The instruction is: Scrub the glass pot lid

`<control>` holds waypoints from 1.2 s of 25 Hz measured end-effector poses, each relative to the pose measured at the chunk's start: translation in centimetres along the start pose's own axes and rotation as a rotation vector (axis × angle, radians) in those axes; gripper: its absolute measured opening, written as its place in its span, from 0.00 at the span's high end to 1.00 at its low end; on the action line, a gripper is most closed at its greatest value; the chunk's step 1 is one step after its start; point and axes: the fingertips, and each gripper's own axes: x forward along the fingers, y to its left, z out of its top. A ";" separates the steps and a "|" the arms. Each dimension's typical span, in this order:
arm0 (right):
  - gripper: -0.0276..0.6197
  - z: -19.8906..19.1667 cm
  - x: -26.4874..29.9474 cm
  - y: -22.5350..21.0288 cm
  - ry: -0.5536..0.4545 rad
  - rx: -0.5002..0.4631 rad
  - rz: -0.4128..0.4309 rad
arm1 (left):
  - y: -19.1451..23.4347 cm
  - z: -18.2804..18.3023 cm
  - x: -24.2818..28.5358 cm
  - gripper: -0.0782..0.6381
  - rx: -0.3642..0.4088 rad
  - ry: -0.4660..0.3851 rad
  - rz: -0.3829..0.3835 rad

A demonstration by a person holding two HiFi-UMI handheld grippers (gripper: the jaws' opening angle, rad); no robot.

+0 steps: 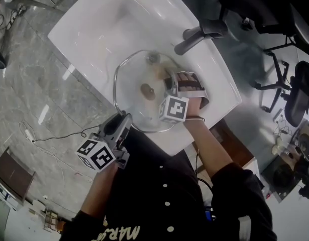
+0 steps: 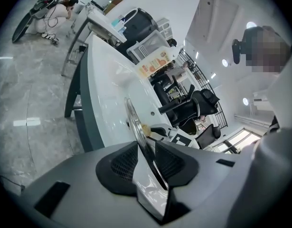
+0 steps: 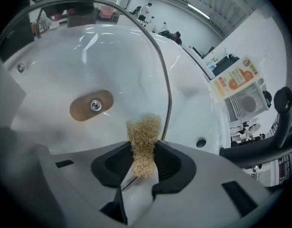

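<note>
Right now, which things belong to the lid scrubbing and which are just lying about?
In use: glass pot lid, left gripper clamping its rim, fibrous scrub pad in the right gripper, sink.
Lying about: faucet, orange-printed packet, office chairs, floor cable.

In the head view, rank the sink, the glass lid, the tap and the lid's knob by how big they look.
1. sink: largest, though the frame's top edge cuts it off
2. glass lid
3. tap
4. knob: smallest
No two look close in size.
</note>
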 end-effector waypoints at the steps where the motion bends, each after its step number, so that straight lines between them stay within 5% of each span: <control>1: 0.73 -0.2 -0.3 0.3 0.008 -0.007 0.010 | -0.1 0.0 0.0 0.71 0.003 0.000 0.001; 30: 0.73 -4.4 -9.3 9.4 0.037 -0.233 0.452 | -0.1 -0.3 -0.3 0.72 0.035 -0.038 0.040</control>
